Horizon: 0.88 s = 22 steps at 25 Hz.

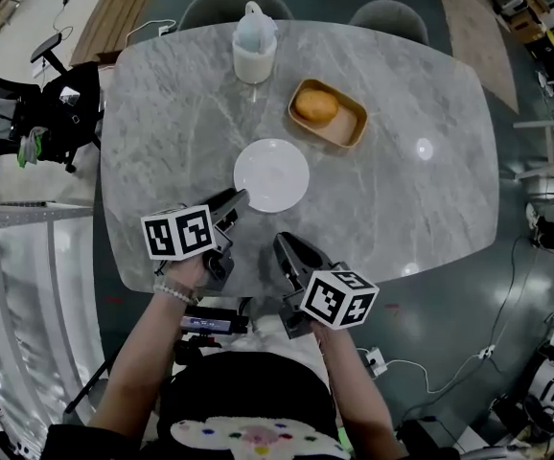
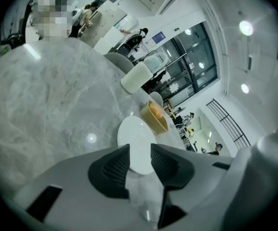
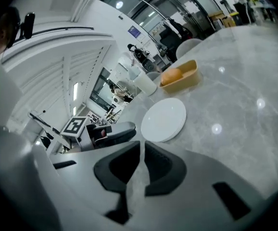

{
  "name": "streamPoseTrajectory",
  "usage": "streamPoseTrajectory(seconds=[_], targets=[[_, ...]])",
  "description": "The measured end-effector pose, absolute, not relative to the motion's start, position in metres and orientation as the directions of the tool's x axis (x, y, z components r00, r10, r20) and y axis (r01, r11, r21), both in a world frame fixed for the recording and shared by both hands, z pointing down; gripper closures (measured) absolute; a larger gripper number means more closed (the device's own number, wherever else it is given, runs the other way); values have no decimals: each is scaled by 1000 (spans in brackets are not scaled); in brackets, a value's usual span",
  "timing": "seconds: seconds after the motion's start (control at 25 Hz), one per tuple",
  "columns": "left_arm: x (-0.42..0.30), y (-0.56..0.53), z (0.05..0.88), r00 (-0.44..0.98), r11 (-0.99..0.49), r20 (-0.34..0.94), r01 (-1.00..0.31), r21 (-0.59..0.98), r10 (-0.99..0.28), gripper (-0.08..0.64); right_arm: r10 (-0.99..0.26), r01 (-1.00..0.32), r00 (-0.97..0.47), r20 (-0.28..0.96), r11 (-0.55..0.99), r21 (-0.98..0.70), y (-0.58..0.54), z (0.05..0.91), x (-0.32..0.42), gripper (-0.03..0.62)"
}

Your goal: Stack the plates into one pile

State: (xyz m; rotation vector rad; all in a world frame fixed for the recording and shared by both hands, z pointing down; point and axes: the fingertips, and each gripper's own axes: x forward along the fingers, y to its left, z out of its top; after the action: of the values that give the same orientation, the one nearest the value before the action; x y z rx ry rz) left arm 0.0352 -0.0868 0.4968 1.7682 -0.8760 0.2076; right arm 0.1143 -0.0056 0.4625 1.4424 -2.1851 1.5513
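okay, both my hands are low over the near edge of the bench [image 1: 162,113], forearms coming up from the bottom of the head view and angling in toward each other. my left gripper [image 1: 236,198] points forward and down at the middle of the bench, marker cube on top, my left hand [image 1: 191,273] wrapped under it with a bead bracelet [image 1: 173,293] at the wrist. its fingers stand well apart and nothing is between them; in the left gripper view the pile of white plates [image 1: 271,174] shows through the gap, lying beyond the tips on the bench. the tips sit just beside the pile's near-left rim, and i can't tell whether they touch it.

my right gripper [image 1: 285,243] sits a little nearer to me, tilted down and pointing up-left toward the same pile, short of it. its fingers are almost together, only a thin slit left, holding nothing.

the plates lie flat at the centre of the bench as one pile; the right gripper view shows a layered rim. behind them is a wooden tray [image 1: 344,127] with an orange round thing [image 1: 316,106] in it, and a white container [image 1: 255,57] at the far edge.
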Motion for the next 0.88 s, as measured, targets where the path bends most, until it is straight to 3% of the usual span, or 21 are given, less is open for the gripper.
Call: streamPoseTrajectory(seconds=[0.04,0.28,0.48,0.88], targets=[[30,-91,490,692,-158,540,-674,722,-479,433,-645,-750,-531,550,55,-660,-10,456,116,593],[7,-109,431,606,-362,518,-787,500,-603,543,-709,-832,-505,493,248,-497,-31,407,111,591],[6,-110,369,616,-503,437,-788,355,-656,549,-744,-876,-482,462,397,-275,-37,373,102,591],[-7,-80,314,619,-596,381,-779,193,-686,549,-793,-878,-475,380,458,-142,-42,326,104,591]])
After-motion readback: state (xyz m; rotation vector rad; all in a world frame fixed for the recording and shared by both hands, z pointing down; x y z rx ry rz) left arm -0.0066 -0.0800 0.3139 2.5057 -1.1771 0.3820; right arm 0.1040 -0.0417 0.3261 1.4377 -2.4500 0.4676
